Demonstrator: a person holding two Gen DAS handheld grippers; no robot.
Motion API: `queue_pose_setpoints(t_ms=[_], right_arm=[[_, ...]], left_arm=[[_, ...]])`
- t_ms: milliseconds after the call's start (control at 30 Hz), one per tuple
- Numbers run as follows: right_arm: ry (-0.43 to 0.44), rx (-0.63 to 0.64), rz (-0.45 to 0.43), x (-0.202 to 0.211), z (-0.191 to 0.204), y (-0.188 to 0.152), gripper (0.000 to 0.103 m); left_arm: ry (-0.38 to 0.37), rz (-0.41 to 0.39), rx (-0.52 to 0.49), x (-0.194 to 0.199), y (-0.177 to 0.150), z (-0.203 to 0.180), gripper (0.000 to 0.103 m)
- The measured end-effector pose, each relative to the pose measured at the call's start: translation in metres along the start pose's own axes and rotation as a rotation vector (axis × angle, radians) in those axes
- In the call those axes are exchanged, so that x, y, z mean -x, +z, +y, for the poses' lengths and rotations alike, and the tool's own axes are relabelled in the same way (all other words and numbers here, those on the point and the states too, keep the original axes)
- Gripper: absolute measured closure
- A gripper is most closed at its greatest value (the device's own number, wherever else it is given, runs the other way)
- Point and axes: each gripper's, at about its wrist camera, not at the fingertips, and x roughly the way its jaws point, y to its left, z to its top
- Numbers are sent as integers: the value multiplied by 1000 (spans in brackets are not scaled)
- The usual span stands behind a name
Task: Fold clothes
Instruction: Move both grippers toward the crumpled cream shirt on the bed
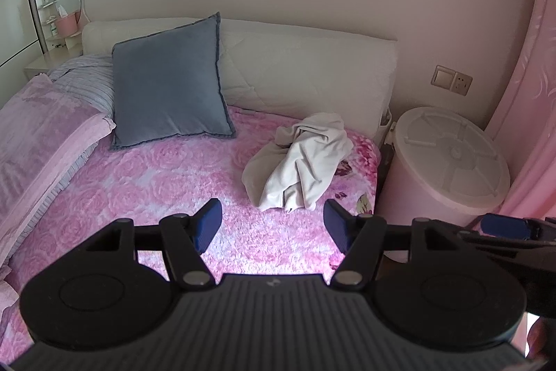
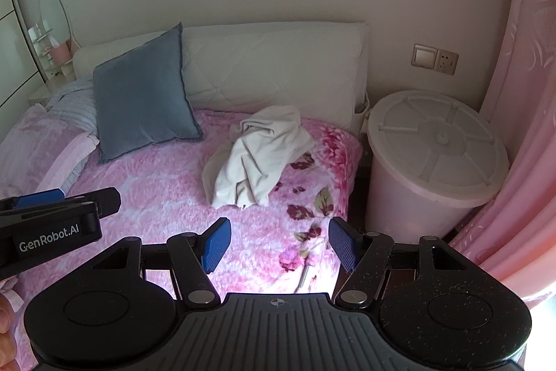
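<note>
A crumpled cream-white garment (image 1: 299,159) (image 2: 257,155) lies in a heap on the pink floral bedspread (image 1: 166,183) (image 2: 149,190), near the bed's right edge below the headboard. My left gripper (image 1: 272,225) hovers open in front of the garment, short of it, with nothing between its blue pads. My right gripper (image 2: 279,244) also stands open and empty, over the bedspread just in front of the heap. In the right wrist view, the left gripper (image 2: 52,225) shows at the left edge. The right gripper's tip (image 1: 507,226) shows at the right edge of the left wrist view.
A grey-blue cushion (image 1: 166,82) (image 2: 142,96) leans against the white padded headboard (image 1: 305,72) (image 2: 274,65). A folded pink blanket (image 1: 38,141) lies at the left. Right of the bed stand a pink lidded bin (image 1: 448,162) (image 2: 431,155) and a pink curtain (image 2: 521,113).
</note>
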Motion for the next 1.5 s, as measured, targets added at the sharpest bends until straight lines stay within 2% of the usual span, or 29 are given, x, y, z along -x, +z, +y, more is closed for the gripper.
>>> queue_pose_setpoints(t_ms=[500, 900, 1500], right_arm=[[-19, 30, -15, -3, 22, -1, 37], [-35, 29, -22, -1, 21, -5, 37], [-25, 20, -24, 2, 13, -11, 37]], left_arm=[[-16, -12, 18, -1, 5, 22, 42], [-37, -6, 19, 0, -5, 25, 42], [-27, -7, 21, 6, -10, 21, 42]])
